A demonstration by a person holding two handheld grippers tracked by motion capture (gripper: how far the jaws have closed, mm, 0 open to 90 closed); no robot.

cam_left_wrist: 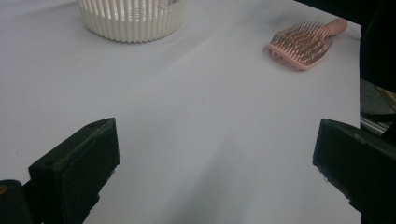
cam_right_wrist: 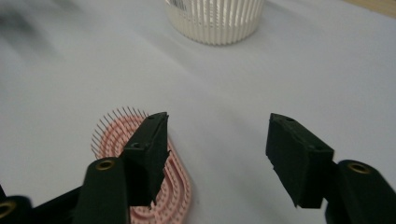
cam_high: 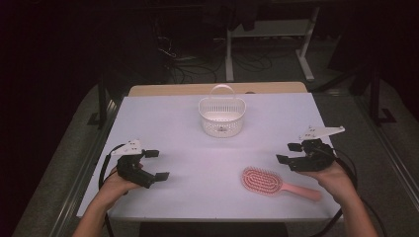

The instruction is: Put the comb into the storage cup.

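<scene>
A pink hairbrush lies bristles up near the table's front edge, handle pointing right. A white slatted basket with a handle stands at the table's middle back. My right gripper hovers above and just right of the brush head, open, nothing between its fingers. In the right gripper view the hairbrush lies on the table below the left finger, and the basket sits ahead. My left gripper is held at the front left, open and empty. The left gripper view shows the hairbrush far right and the basket ahead.
The white table has bare surface between the two grippers and around the basket. Its front edge runs just below the brush. Beyond the far edge are a wooden strip, table legs and cables on a dark floor.
</scene>
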